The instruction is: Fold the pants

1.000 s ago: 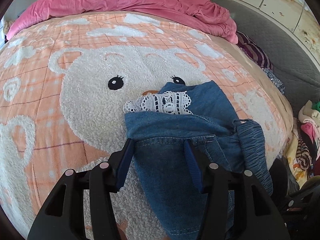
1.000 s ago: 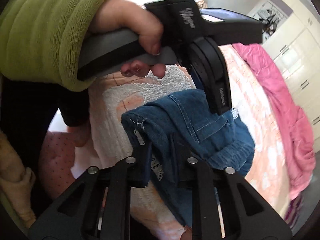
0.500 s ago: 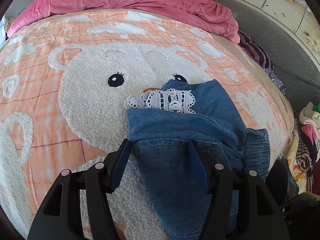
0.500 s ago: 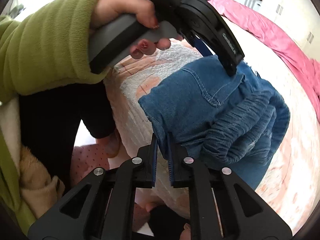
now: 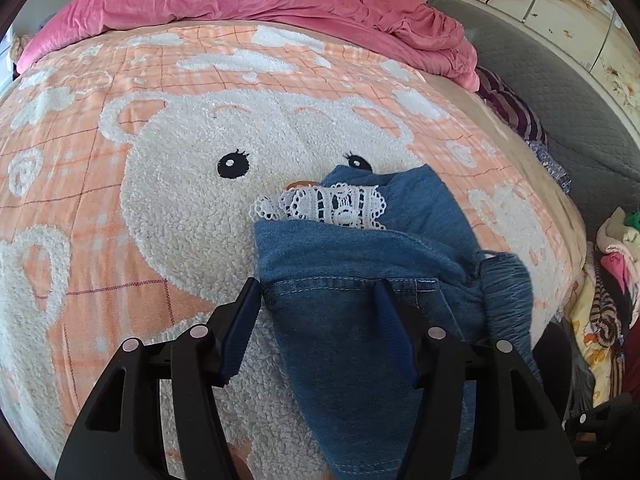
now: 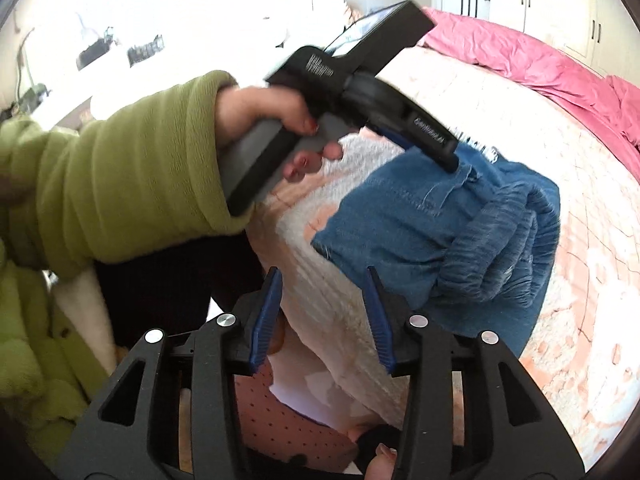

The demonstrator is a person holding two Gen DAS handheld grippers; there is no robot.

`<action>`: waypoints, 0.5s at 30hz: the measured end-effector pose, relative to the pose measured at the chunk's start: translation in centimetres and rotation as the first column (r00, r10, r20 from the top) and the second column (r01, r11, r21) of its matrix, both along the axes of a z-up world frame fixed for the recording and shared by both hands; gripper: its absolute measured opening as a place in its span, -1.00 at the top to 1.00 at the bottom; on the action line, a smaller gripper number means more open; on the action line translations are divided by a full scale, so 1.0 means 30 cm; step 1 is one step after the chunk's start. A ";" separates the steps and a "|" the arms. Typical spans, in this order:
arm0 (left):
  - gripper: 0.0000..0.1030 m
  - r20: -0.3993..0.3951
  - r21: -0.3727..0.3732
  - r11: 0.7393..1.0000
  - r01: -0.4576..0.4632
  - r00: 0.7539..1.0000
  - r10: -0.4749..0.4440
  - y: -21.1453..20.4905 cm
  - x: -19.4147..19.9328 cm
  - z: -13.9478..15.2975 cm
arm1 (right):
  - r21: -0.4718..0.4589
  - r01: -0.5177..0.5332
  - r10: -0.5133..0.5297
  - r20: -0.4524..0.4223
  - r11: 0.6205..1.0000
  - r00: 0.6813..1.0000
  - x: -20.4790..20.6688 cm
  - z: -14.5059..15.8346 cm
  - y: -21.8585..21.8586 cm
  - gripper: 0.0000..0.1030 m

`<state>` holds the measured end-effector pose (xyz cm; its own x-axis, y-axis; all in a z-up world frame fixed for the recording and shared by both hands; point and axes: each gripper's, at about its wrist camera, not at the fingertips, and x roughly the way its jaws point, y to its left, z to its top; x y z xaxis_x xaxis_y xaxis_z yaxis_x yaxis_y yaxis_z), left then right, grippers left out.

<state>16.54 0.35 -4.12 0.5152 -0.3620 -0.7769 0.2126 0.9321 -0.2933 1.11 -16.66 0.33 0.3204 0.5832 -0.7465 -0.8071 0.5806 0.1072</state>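
Left wrist view: the denim pants (image 5: 360, 280) lie folded on the bear-pattern blanket (image 5: 180, 208) at lower centre of the frame, with white lace trim (image 5: 332, 206) exposed at their upper edge. The left tongs (image 5: 316, 320) are spread wide, straddling the denim without clamping it. A pink duvet (image 5: 248, 4) crosses the top of the frame.

Right wrist view only: the person's hand (image 6: 276, 120) in a green sleeve (image 6: 120, 168) grips the left tool's handle at centre left. The right tongs (image 6: 324, 312) are released at lower centre, just short of the denim's near edge.

Half a second ago the right tongs were closed; they have since parted. The left tongs remain spread.
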 end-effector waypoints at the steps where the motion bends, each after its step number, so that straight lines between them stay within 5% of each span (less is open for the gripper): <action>1: -0.12 0.010 -0.019 1.000 -0.003 1.000 0.003 0.014 -0.008 0.017 | 0.019 0.009 -0.009 -0.001 1.000 1.000 0.006 0.016 -0.009 0.28; 10: -0.12 0.066 -0.074 0.997 -0.036 0.997 0.041 0.074 -0.119 0.100 | 0.125 0.229 -0.235 0.038 0.965 0.971 0.223 0.173 -0.141 0.10; 15: -0.12 0.020 -0.108 0.992 0.060 0.998 -0.058 0.020 -0.190 0.059 | 0.063 0.274 -0.272 -0.033 0.960 0.962 0.459 0.167 -0.127 0.10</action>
<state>10.85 0.95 -2.36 0.5028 -0.4740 -0.7228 0.2716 0.8805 -0.3885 14.88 -20.47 5.33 0.4566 0.5244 -0.7187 -0.6158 0.7693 0.1701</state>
